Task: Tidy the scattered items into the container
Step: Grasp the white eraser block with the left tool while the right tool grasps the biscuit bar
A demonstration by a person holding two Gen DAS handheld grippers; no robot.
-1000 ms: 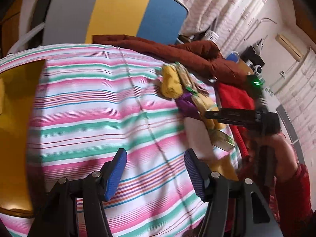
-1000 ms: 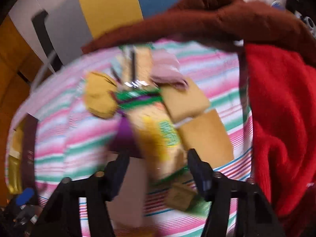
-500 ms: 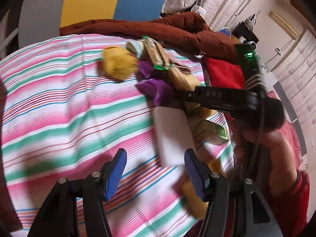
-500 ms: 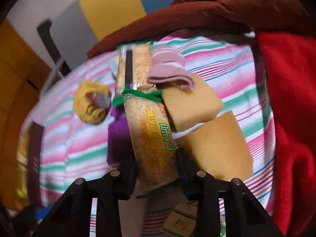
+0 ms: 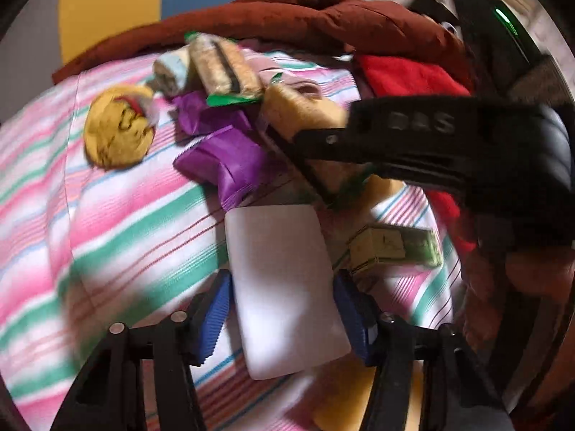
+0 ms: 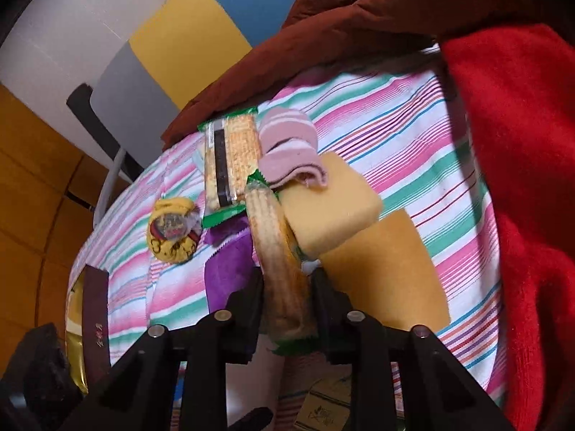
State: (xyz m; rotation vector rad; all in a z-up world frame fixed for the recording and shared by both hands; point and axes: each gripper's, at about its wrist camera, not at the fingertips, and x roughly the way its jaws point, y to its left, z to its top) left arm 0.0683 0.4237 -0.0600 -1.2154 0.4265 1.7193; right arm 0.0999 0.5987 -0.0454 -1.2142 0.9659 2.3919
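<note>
**Both grippers working the snack pile on the striped bed**

The left gripper [image 5: 282, 318] is standing wide, its blue pads flanking a flat white block [image 5: 284, 287] lying on the striped bedsheet [image 5: 125, 222]; whether the pads are touching the block's edges cannot be told through the blur. Just right of that gripper a small green-and-tan carton [image 5: 391, 248] is lying on the sheet. Ahead of it, purple wrappers [image 5: 226, 165] are sitting beside a round yellow pouch [image 5: 118, 131] off to the front left.

The right gripper [image 6: 287, 300] is clamping narrow on the near end of a long cracker packet [image 6: 278, 251], which is running straight out from between its fingers. Just right of the gripper a flat yellow sponge [image 6: 388, 273] is lying with a thicker yellow sponge [image 6: 330, 204] overlapping its far edge. Beyond them a folded pink striped cloth [image 6: 291, 151] and a second biscuit packet [image 6: 230, 154] are lying near the brown quilt [image 6: 359, 28]; a red blanket [image 6: 521, 179] is filling the far right.

Far to the right gripper's left, a gold tray with a dark rim [image 6: 94, 305] is showing at the bed's edge; this is probably the container.

The step in hand seems to be the pick-up: one packet gripped, the white block being framed. Next, the left gripper needs to close squarely on the block, then both loads need lifting clear of the neighbouring wrappers and carrying leftward to the tray.
</note>
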